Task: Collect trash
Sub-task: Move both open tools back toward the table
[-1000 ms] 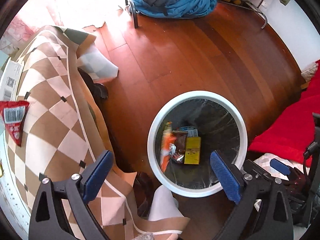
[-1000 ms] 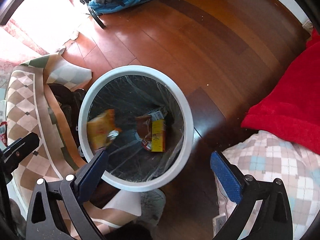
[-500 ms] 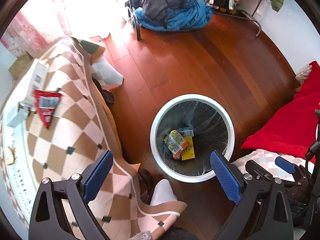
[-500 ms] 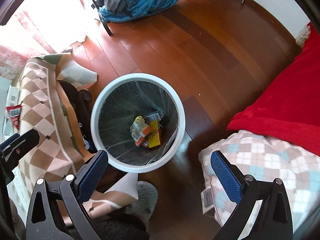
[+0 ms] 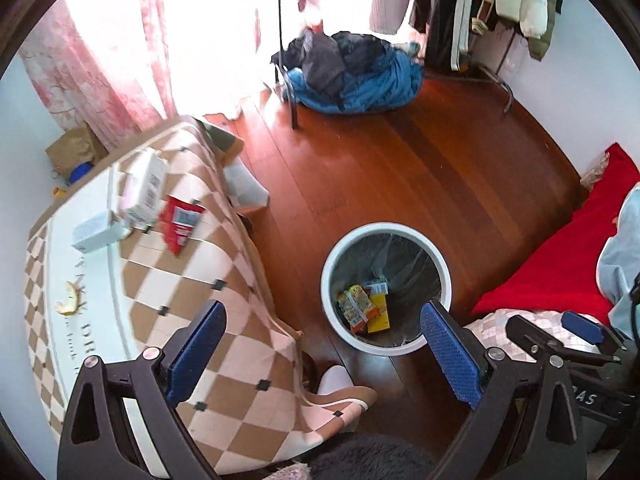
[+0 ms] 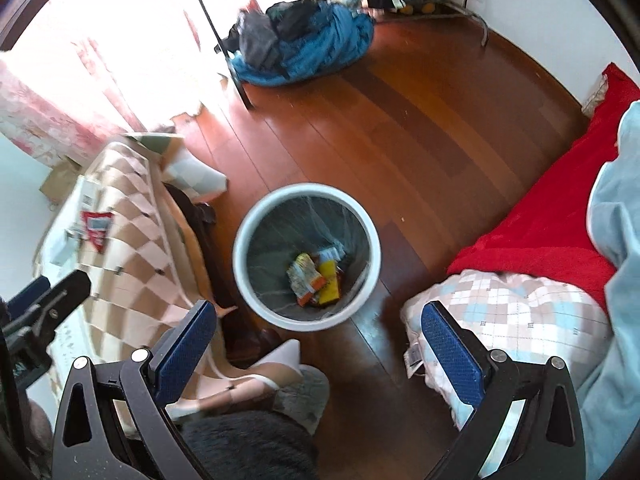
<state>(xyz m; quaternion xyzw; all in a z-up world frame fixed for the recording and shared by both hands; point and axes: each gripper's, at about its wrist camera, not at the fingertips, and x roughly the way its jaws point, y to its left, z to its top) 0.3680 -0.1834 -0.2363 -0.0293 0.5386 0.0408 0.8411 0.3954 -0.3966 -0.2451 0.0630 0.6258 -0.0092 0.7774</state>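
A white round bin (image 5: 332, 252) (image 6: 244, 224) with a clear liner stands on the wooden floor and holds several wrappers (image 5: 362, 308) (image 6: 316, 276), yellow and orange. My left gripper (image 5: 320, 344) hangs open and empty high above the floor, the bin between its fingers in view. My right gripper (image 6: 316, 344) is open and empty too, above the bin's near rim. On the checked tablecloth (image 5: 176, 280) (image 6: 132, 264) lie a red wrapper (image 5: 180, 222) (image 6: 96, 226), a white carton (image 5: 146, 188), a small pale box (image 5: 96, 232) and a banana peel scrap (image 5: 70, 300).
A red blanket (image 5: 568, 256) (image 6: 552, 216) and checked pillow (image 6: 508, 312) lie on the right. A blue heap of clothes (image 5: 356, 76) (image 6: 304, 48) sits by a rack leg at the back. A brown paper bag (image 5: 74, 146) is behind the table. Slippered feet (image 6: 276, 364) are below.
Both grippers have risen and pulled back from the bin, so it looks smaller. The dropped orange wrapper has settled at the bin's bottom. More of the table has come into view.
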